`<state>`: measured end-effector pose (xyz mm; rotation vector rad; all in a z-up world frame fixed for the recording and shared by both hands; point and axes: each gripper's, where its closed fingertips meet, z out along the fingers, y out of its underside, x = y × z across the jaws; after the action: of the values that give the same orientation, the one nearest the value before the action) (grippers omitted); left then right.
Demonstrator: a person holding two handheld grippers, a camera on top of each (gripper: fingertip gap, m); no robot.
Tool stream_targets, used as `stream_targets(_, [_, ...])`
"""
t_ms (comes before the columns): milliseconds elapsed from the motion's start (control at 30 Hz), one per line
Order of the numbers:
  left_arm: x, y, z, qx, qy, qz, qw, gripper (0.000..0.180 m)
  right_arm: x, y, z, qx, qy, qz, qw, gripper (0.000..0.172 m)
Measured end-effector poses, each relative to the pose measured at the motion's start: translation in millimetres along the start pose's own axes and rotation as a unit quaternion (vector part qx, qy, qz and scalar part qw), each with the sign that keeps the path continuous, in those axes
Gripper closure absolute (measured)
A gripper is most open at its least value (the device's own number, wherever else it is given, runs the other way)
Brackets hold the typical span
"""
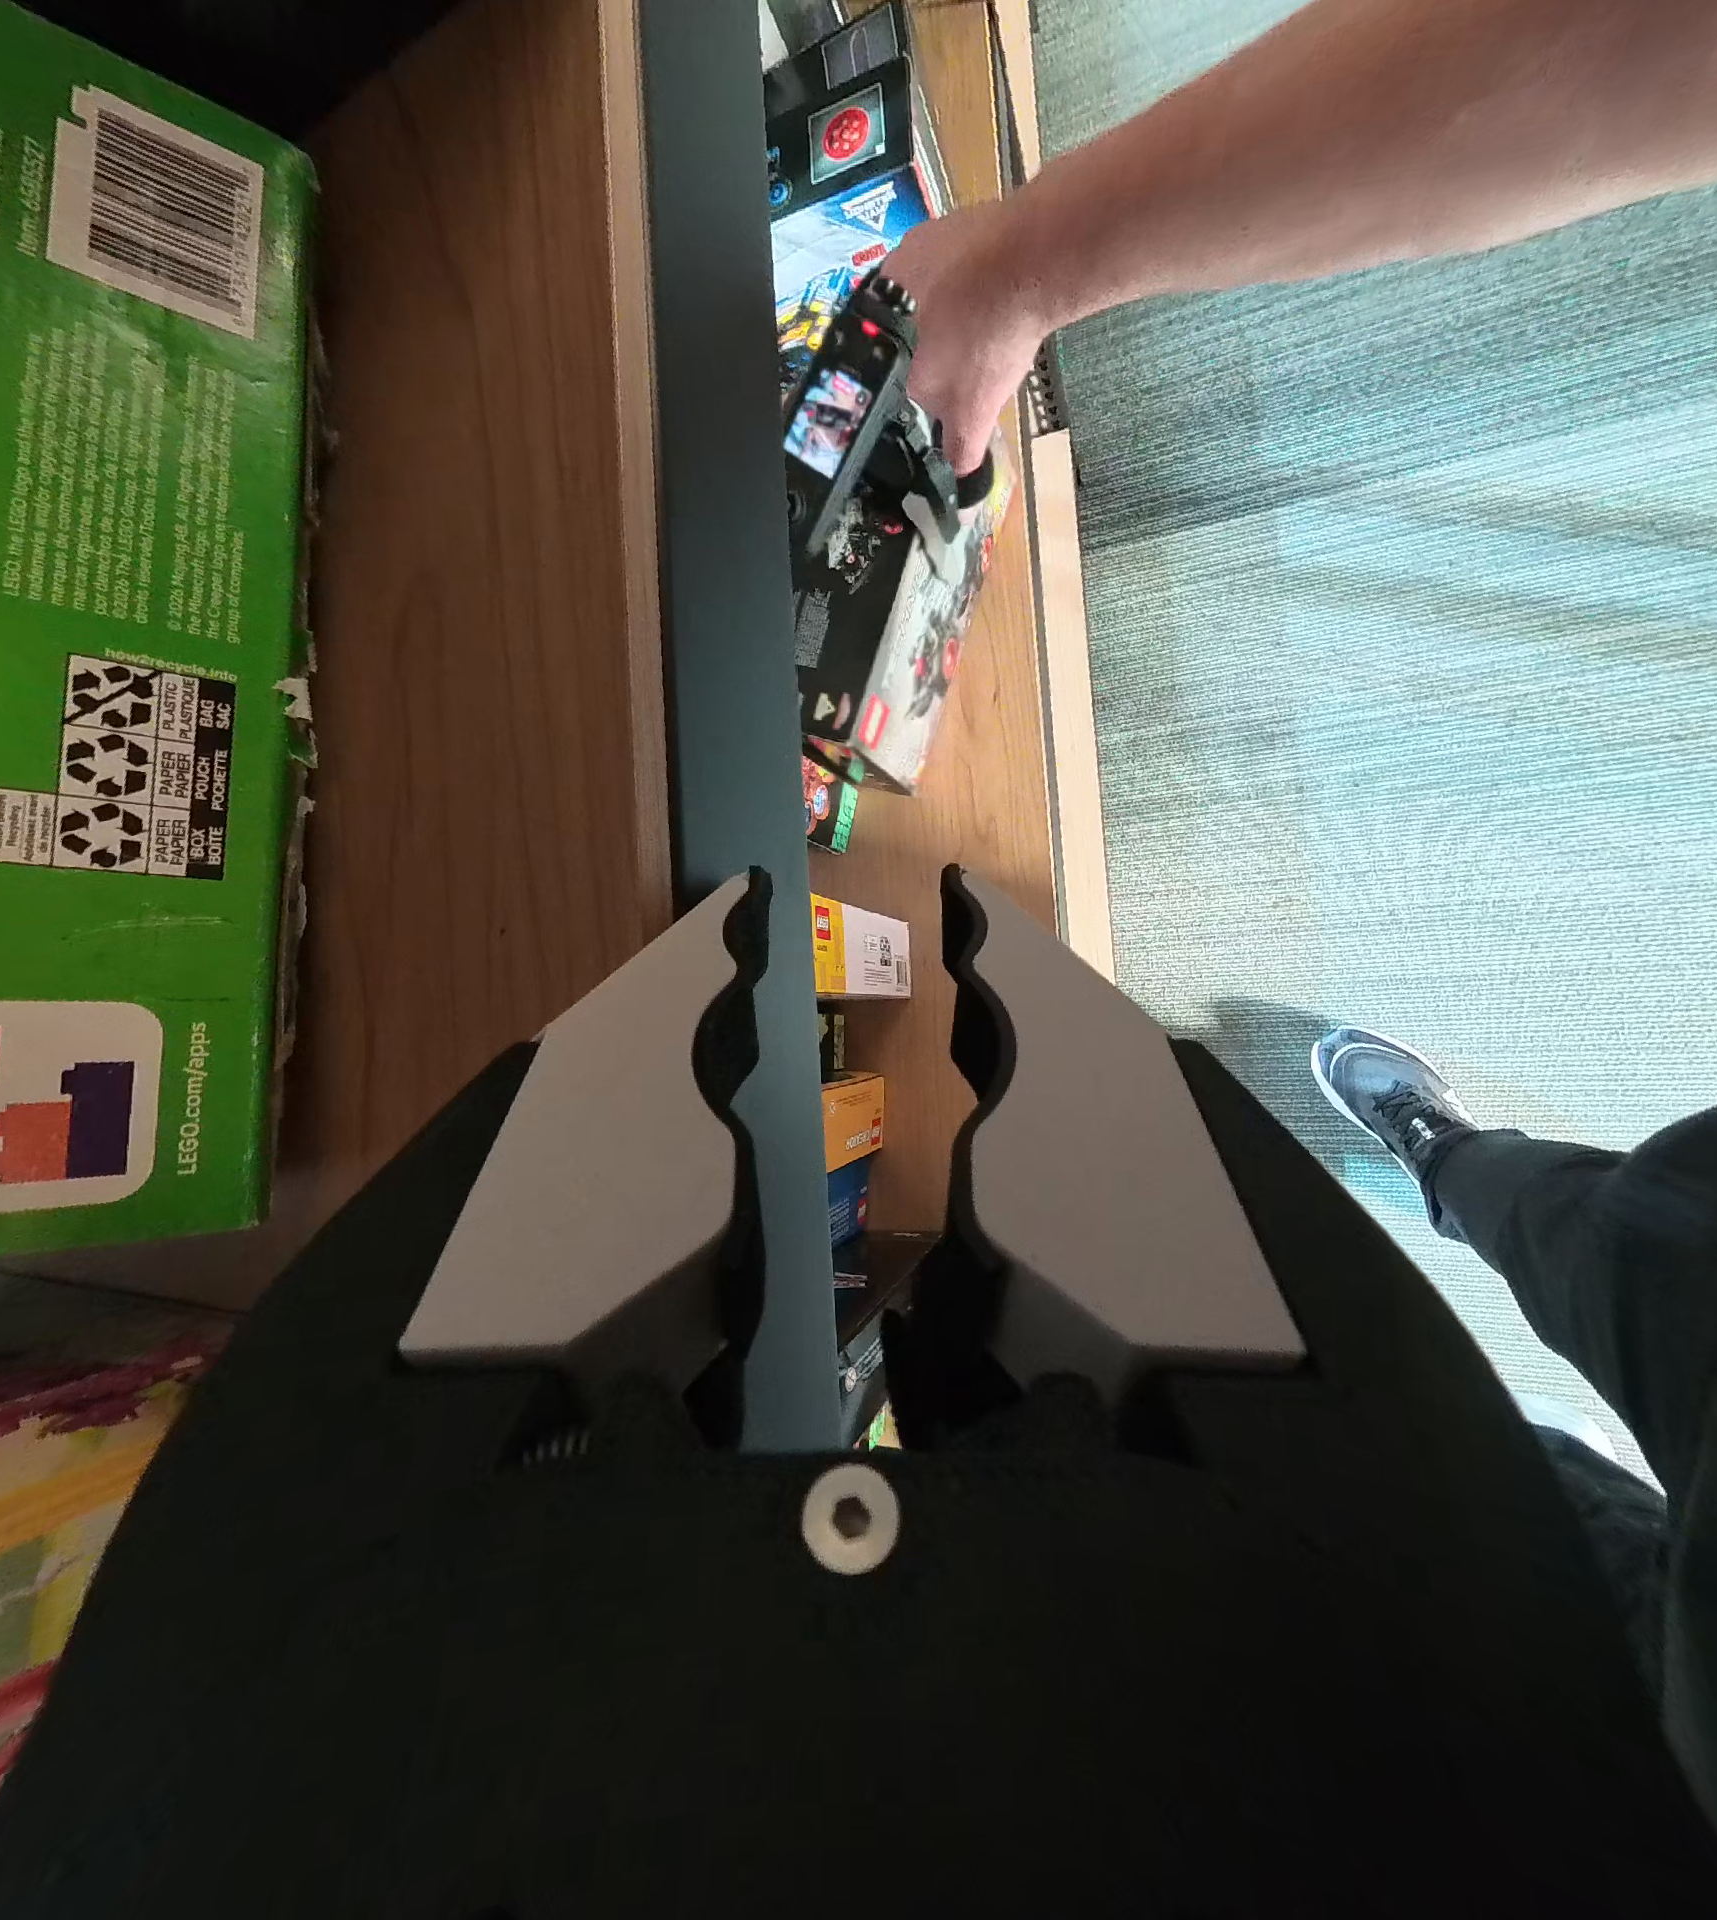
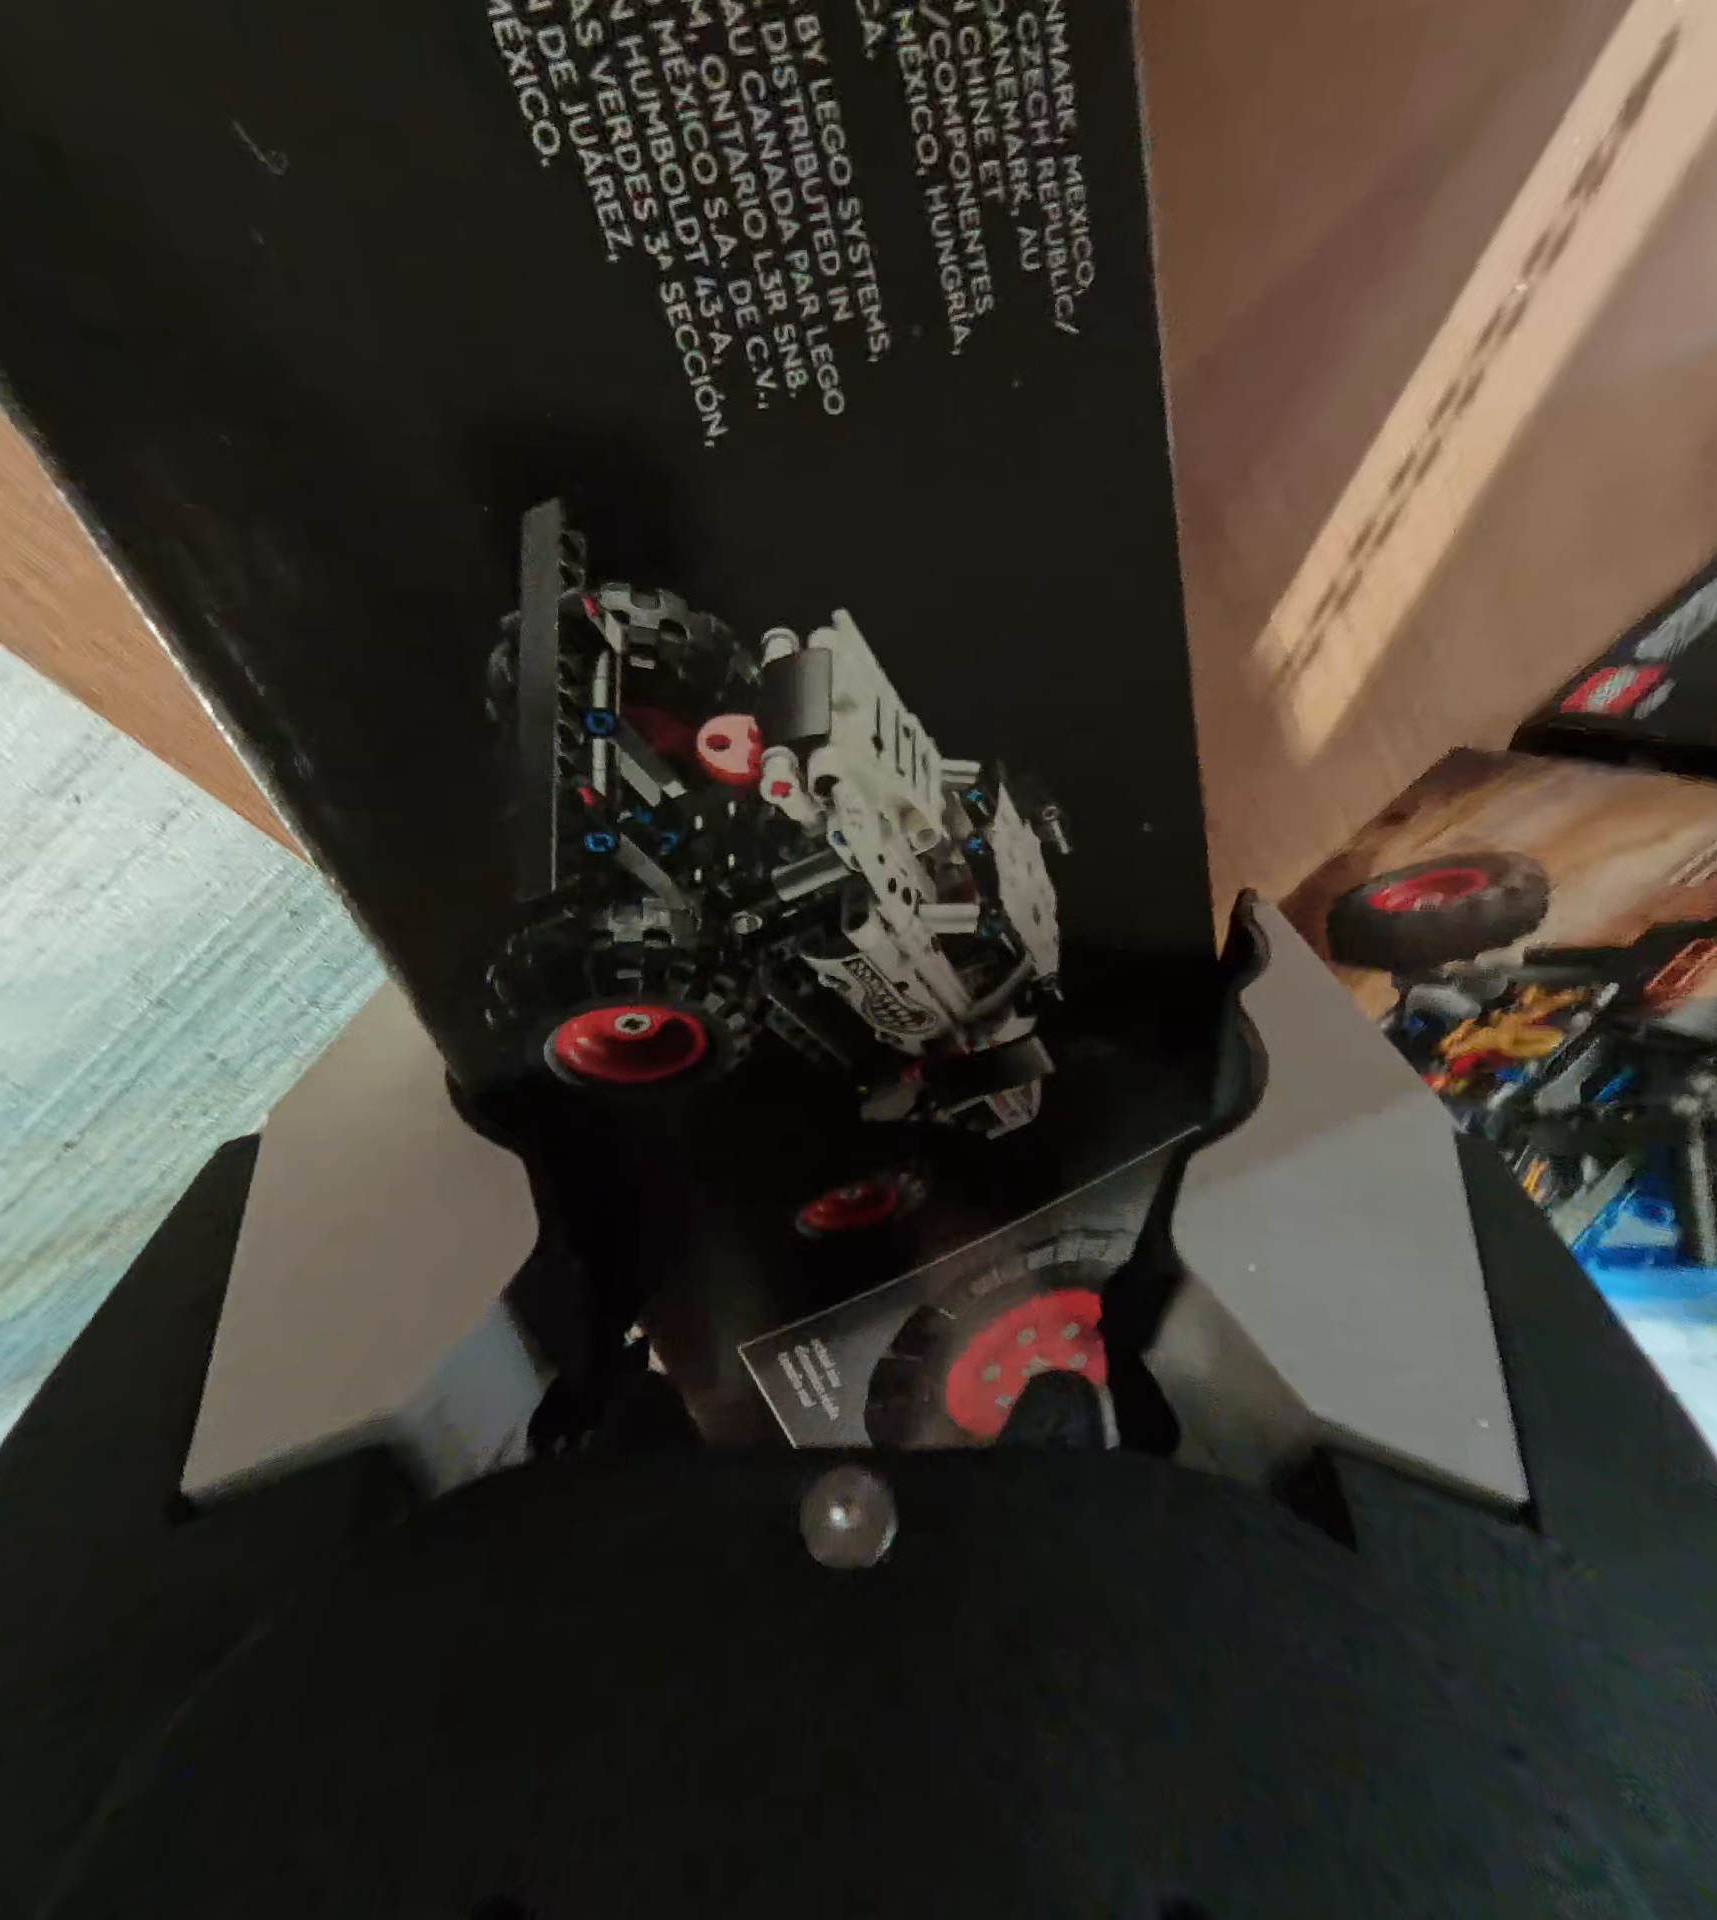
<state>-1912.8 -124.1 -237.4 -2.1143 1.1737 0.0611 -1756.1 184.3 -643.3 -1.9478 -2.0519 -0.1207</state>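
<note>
My right gripper (image 2: 849, 992) is shut on a black toy box (image 2: 729, 520) that bears a picture of a white truck with red wheels. The box fills the space between both fingers, and the right pad (image 2: 1243, 966) presses on its edge. The left wrist view shows that gripper (image 1: 895, 488) in a person's hand, holding the box (image 1: 895, 644) tilted over a wooden shelf (image 1: 979, 831). My left gripper (image 1: 854, 878) is open and empty. It hovers over the dark teal front edge of an upper shelf (image 1: 719, 520), which shows through the gap.
A large green box (image 1: 106, 623) lies on the upper wooden shelf at the left, with a colourful box (image 1: 2, 1558) below it. A yellow box (image 1: 859, 945) and other toy boxes (image 2: 1560, 987) sit on the lower shelf. Teal carpet (image 1: 1456, 623) and a person's shoe (image 1: 1384, 1091) are at the right.
</note>
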Motion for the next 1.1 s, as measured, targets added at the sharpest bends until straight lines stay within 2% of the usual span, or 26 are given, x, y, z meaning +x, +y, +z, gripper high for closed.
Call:
stream_targets(100, [-0.4,-0.2,-0.1,0.001,0.0,-0.001,1.0,0.15,-1.9,7.8,-3.0,-0.023,0.005,0.057,0.998,0.039])
stream_targets(233, [-0.5,-0.7,-0.5,0.005,0.0,-0.003,1.0,0.15,-4.3,38.7,-9.1,-0.069,0.025,0.197,0.978,0.04])
stream_targets(400, [-1.7,-1.5,-0.2,0.007,-0.002,-0.002,1.0,0.152,16.2,61.4,-9.1,-0.088,0.053,0.372,0.922,0.041])
stream_targets(467, [-1.6,-1.0,-0.2,0.006,-0.004,-0.002,1.0,0.152,20.7,49.4,-17.6,-0.022,0.034,0.407,0.913,0.046])
stream_targets(533, [-1.2,-0.2,-0.2,0.003,-0.002,0.001,1.0,0.151,28.2,46.3,-41.9,0.058,0.072,0.397,0.913,0.045])
stream_targets(667, [-1.8,-1.3,-0.4,0.007,-0.001,-0.003,1.0,0.153,22.0,66.1,-78.5,0.192,0.152,0.362,0.899,0.034])
stream_targets(767, [-1.7,-1.2,-0.2,0.005,-0.001,-0.001,1.0,0.152,1.0,77.8,-61.0,0.268,0.085,0.373,0.884,0.023])
stream_targets(900, [-1.6,-0.7,0.0,0.002,-0.001,0.001,1.0,0.153,-2.6,81.7,-36.6,0.31,0.072,0.36,0.877,0.019])
stream_targets(967, [-1.7,-0.8,-0.1,0.002,0.001,-0.001,1.0,0.153,2.0,72.4,-38.2,0.354,0.068,0.348,0.866,0.017])
stream_targets(1100, [-1.6,-0.1,0.5,-0.003,-0.002,0.003,1.0,0.153,14.1,65.5,-37.7,0.382,0.066,0.349,0.854,0.022])
